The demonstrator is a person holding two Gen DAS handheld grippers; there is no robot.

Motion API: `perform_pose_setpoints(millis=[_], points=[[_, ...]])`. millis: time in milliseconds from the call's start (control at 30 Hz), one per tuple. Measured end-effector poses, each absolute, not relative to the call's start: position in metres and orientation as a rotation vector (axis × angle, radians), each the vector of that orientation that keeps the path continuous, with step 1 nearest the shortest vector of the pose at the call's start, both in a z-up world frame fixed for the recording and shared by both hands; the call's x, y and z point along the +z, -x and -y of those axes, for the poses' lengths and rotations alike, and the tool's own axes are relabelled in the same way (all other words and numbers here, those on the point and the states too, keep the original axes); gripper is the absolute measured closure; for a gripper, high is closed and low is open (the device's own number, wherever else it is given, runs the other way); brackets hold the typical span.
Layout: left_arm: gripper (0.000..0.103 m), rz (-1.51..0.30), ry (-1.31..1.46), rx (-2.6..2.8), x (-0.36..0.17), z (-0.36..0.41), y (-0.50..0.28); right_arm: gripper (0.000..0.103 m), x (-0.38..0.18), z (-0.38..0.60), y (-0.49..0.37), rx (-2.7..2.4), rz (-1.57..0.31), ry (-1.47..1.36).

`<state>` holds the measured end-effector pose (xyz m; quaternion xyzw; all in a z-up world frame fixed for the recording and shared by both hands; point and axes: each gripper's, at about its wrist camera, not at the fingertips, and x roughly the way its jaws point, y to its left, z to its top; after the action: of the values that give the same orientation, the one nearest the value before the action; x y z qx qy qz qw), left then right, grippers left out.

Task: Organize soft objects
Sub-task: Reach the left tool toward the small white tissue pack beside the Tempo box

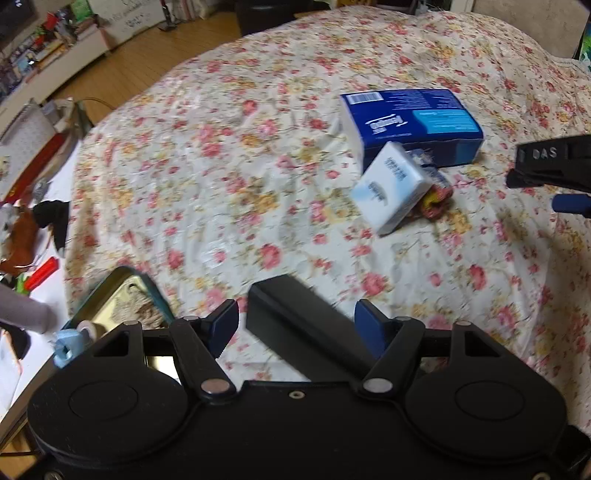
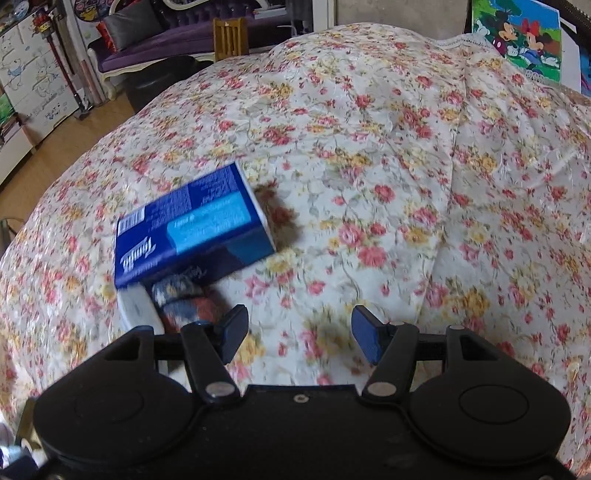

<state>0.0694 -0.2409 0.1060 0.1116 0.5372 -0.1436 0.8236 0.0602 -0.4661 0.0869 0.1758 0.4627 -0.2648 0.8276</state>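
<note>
Left tongs [image 1: 295, 321] hover well short of tissue pack [image 1: 391, 188].

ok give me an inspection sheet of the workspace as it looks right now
surface: bed under a floral quilted bedspread, wrinkled.
job's things: dark blue tissue pack; small white-and-light-blue tissue packet leaning against it; rolled patterned red-and-blue fabric beside both.
clutter: black rectangular bar; gold-lined teal tin at the bed edge.
grippers: left tool around the bar, grip unclear; right tool open, empty.
cables: nothing seen.
surroundings: wooden floor, shelves, cartoon picture.
</note>
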Motion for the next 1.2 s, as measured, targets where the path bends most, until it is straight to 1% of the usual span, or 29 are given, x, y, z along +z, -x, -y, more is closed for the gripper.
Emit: perform_pose_setpoints(millis=[133,467,600,800,1200], points=[[0.037,-1.171,-0.239,-0.329,0.102,0.257,-0.081,0.042,0.081,0.476,-0.068,-0.592,-0.974,-0.378],[0.037,-1.193,-0.308,-0.327,0.088,0.298,-0.103,0.042,0.041,0.498,-0.068,-0.648,-0.999,-0.335],[0.037,-1.213,-0.318,-0.327,0.08,0.31,-0.11,0.041,0.041,0.505,-0.067,-0.643,-0.985,-0.357],[0.037,-1.239,-0.32,-0.332,0.073,0.319,-0.117,0.039,0.047,0.5,-0.063,-0.666,-0.941,-0.293],[0.037,-1.246,-0.297,-0.327,0.069,0.316,-0.13,0.039,0.045,0.502,-0.063,-0.632,-0.948,-0.33]])
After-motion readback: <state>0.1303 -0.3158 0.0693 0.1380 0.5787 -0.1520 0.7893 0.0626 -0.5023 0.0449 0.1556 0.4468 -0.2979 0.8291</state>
